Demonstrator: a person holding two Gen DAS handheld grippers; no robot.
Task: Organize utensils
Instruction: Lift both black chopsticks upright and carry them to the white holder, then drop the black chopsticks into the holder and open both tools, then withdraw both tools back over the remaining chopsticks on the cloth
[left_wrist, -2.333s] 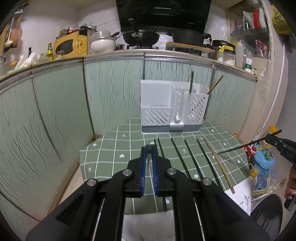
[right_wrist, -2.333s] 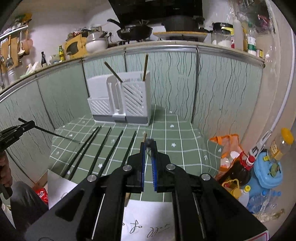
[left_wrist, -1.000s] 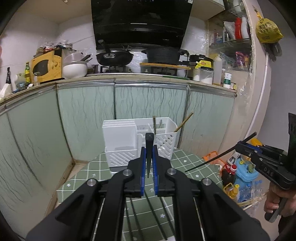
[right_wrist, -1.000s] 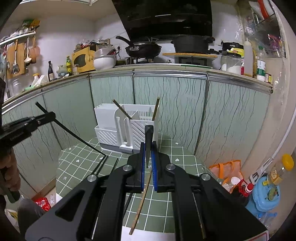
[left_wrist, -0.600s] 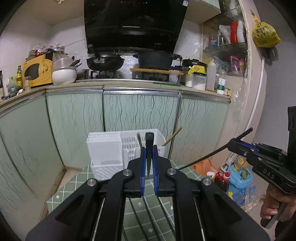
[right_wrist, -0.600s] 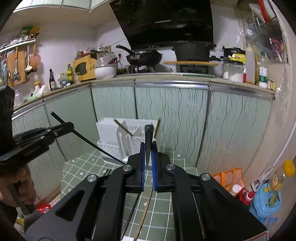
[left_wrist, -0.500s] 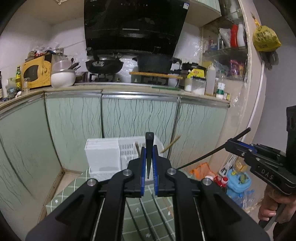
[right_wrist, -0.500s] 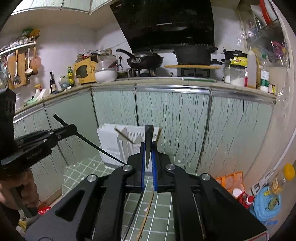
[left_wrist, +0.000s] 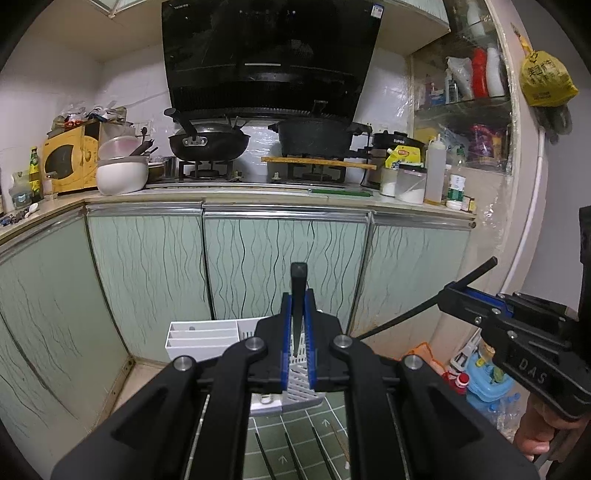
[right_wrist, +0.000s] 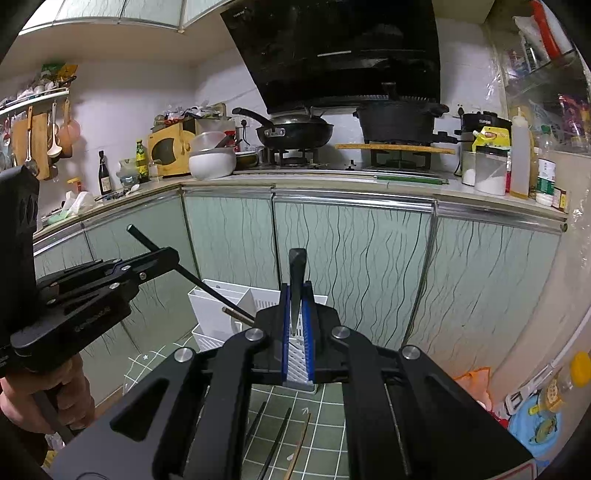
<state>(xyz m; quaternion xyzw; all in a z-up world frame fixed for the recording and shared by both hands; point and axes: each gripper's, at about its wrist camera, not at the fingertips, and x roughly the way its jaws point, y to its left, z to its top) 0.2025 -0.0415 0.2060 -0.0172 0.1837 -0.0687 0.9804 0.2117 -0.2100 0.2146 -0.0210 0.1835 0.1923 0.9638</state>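
My left gripper (left_wrist: 297, 301) is shut on a black chopstick (left_wrist: 298, 275) whose end sticks up between the blue pads. My right gripper (right_wrist: 297, 293) is likewise shut on a second black chopstick (right_wrist: 297, 260). Each shows in the other's view: the right gripper (left_wrist: 450, 292) with its chopstick slanting across, and the left gripper (right_wrist: 168, 255) held by a hand. Both hang well above the white slotted utensil holder (left_wrist: 201, 336) (right_wrist: 216, 299), which stands on the green tiled table (right_wrist: 155, 363). A wooden chopstick (right_wrist: 236, 314) leans inside the holder.
More black chopsticks (left_wrist: 291, 456) (right_wrist: 273, 448) and a wooden one (right_wrist: 300, 448) lie on the table in front of the holder. Green cabinet doors (left_wrist: 280, 258) rise behind it, under a counter with pans. Bottles and bags (left_wrist: 487, 384) crowd the floor at the right.
Both grippers have risen and drawn back with their chopsticks; the holder and table have sunk toward the bottom of both views. Both stay shut.
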